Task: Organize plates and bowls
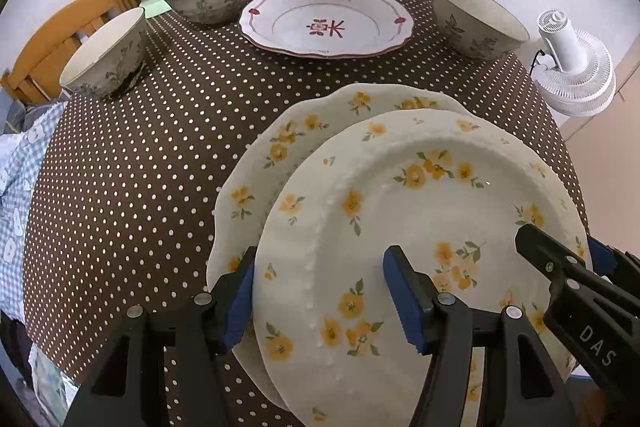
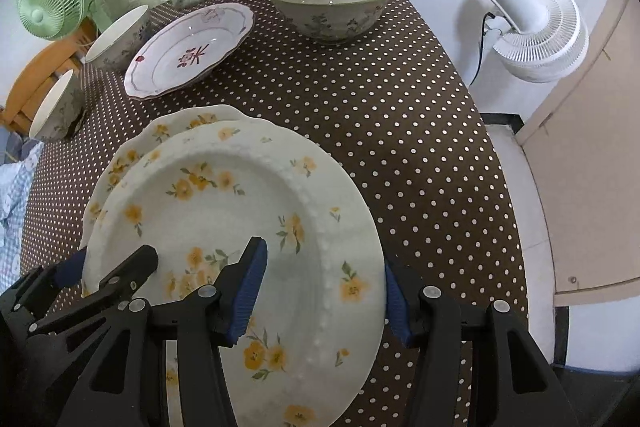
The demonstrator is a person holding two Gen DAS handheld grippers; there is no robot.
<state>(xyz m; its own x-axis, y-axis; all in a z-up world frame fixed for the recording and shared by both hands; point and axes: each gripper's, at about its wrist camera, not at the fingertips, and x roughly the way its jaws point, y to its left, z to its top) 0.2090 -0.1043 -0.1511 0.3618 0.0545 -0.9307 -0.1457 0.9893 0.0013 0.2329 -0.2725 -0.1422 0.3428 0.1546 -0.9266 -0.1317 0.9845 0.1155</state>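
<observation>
step: set top yellow-flower plate square onto lower plate | left hand-held gripper, right hand-held gripper: each clamped across a rim | advice: lower level, release together | place: counter front

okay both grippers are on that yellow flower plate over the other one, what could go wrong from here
1. The top plate is held only at its rim by the left gripper and right gripper; uneven release could tip it.
2. It sits off-centre over the lower plate, so it may land crooked or chip it.
3. Both plates lie near the table edge.
</observation>
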